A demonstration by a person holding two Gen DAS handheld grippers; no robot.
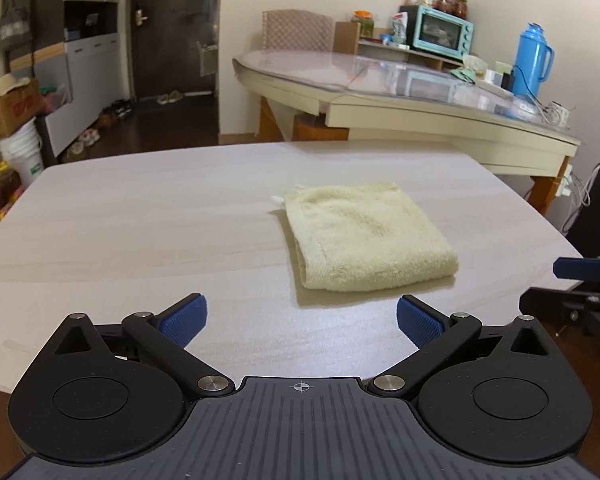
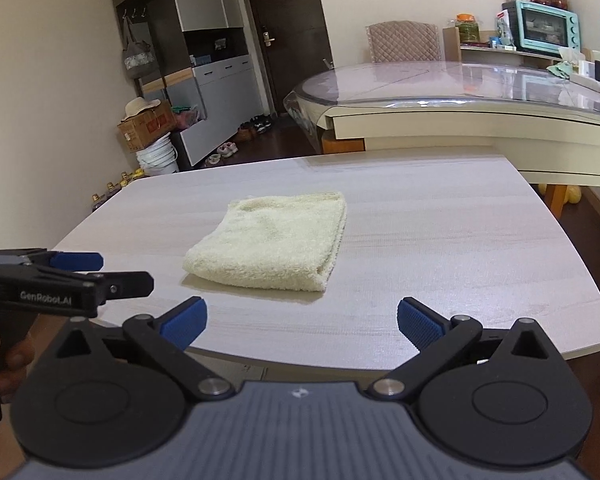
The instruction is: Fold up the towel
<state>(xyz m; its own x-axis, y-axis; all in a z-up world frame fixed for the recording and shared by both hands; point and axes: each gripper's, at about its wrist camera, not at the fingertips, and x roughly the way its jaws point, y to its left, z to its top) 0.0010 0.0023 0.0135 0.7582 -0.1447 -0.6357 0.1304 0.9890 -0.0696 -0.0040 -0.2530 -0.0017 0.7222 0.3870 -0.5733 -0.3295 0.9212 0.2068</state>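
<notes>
Yellow towel (image 1: 366, 236) folded, seemingly in quarters | left gripper (image 1: 302, 320) empty, agape | right gripper (image 2: 302, 320) likewise

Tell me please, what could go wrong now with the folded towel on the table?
The towel lies folded, untouched; both grippers, left gripper and right gripper, are open and apart from it. A stray finger could snag its near fold and undo it. The layered side edges look loose and might spring open.

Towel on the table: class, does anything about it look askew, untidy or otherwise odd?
Almost nothing. The towel lies folded into a compact pad on the table, clear of both open grippers. One small oddity: a white tag pokes out at its far left corner, and the layered edges there are slightly uneven.
</notes>
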